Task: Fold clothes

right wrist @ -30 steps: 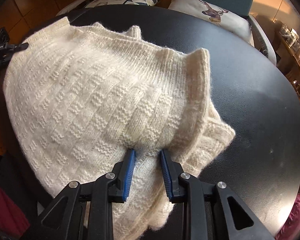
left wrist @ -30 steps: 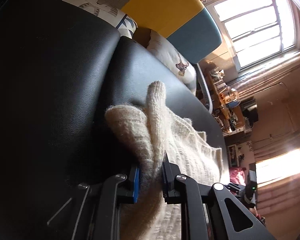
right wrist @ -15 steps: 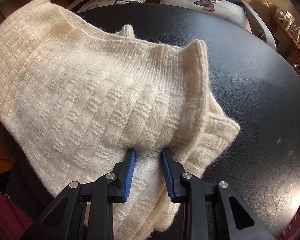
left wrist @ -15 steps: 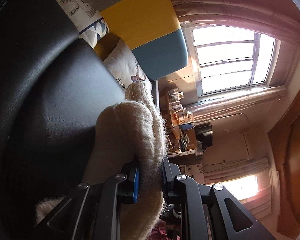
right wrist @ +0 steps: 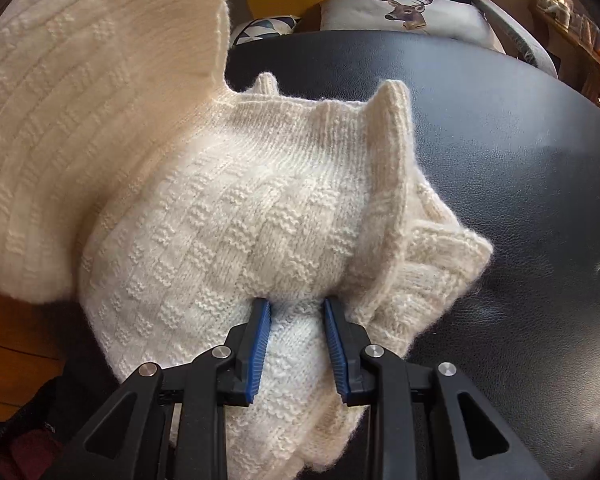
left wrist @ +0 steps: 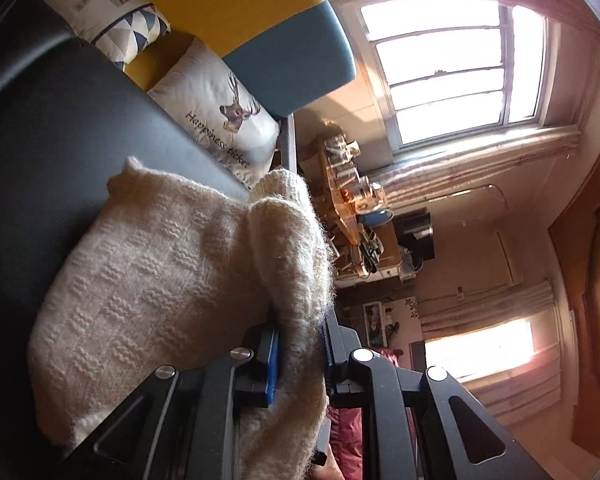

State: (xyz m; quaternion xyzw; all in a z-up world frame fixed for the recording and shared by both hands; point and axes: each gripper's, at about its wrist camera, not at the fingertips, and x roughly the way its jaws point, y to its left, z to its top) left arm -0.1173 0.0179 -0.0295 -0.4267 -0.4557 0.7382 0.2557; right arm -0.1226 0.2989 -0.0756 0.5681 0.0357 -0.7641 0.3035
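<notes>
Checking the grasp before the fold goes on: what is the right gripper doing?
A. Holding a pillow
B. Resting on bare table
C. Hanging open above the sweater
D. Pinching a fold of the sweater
D: the right gripper has knit of the sweater bunched between its blue pads.

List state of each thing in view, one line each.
left claw: shut on sweater, a fold raised off the surface.
right claw: shut on sweater, low at the near edge.
sweater: cream knit, part folded; one flap lifted, the rest on the black surface.
deer cushion: lying behind the surface, untouched.
</notes>
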